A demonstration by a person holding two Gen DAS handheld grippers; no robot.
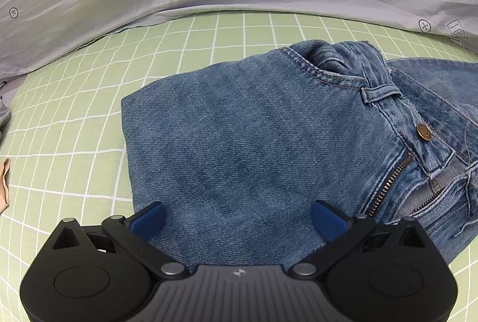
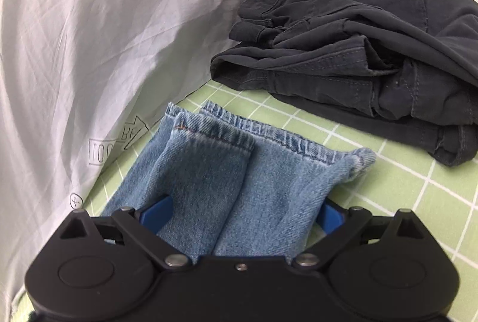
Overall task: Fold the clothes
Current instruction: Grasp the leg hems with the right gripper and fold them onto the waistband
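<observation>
Both tools are spread wide: the right tool (image 2: pixel 243 216) straddles the jeans' (image 2: pixel 239 172) stacked hems without pinching, the left tool (image 1: pixel 239 217) hovers over the folded seat. Closing may catch one layer only, so the stack slides apart; the dark trousers (image 2: pixel 373 53) lie well beyond.

The jeans (image 1: pixel 254 142) were cut off at the right edge beyond the left gripper (image 1: pixel 239 217). Their legs ran under the right gripper (image 2: pixel 239 217), whose blue fingers (image 2: pixel 158 213) were partly hidden. The dark trousers (image 2: pixel 373 59) ahead were cropped.
</observation>
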